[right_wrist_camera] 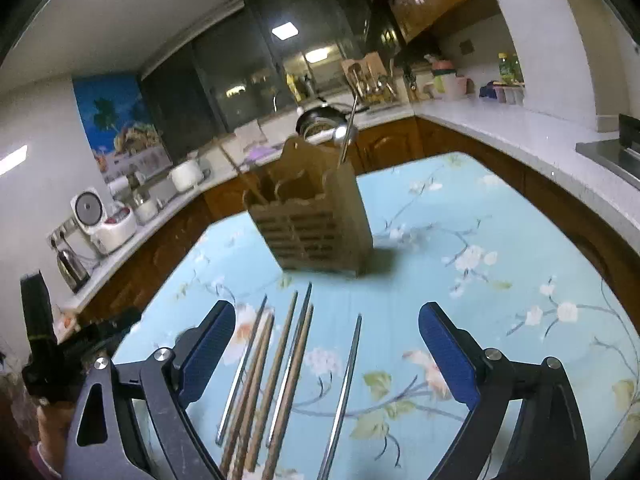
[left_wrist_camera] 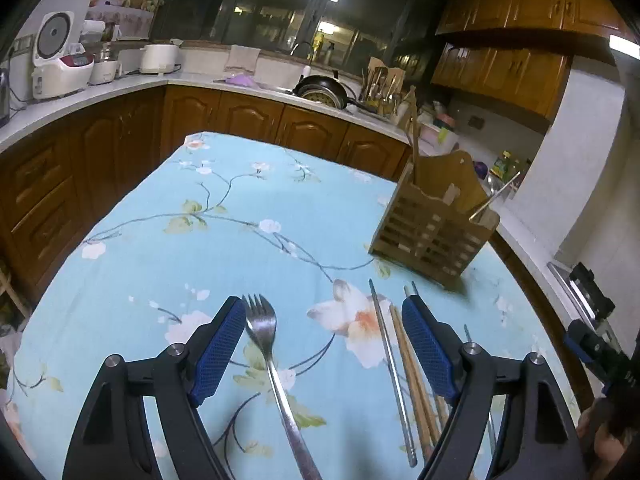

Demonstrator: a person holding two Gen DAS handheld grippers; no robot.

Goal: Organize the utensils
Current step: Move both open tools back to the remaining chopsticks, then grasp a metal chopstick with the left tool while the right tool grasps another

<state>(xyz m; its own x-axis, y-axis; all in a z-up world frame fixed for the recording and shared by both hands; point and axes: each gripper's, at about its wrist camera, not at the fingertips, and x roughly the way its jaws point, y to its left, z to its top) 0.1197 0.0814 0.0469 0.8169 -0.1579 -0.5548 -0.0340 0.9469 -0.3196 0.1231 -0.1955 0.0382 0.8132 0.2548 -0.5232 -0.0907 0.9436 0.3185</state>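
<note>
Beyond both wide-spread grippers, left [left_wrist_camera: 324, 344] and right [right_wrist_camera: 327, 344], the wooden holder [right_wrist_camera: 316, 224] is standing, holding a metal utensil [right_wrist_camera: 347, 136].

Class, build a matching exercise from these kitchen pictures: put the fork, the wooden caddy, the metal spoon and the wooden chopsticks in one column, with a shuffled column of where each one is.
Column A
1. fork
2. wooden caddy
3. metal spoon
4. wooden chopsticks

Column B
a. standing upright on the flowered tablecloth
b. lying flat between the open right gripper fingers, among metal chopsticks
c. lying between the open left gripper fingers
d. sticking up out of the caddy

Pairs: 1-c, 2-a, 3-d, 4-b
</note>
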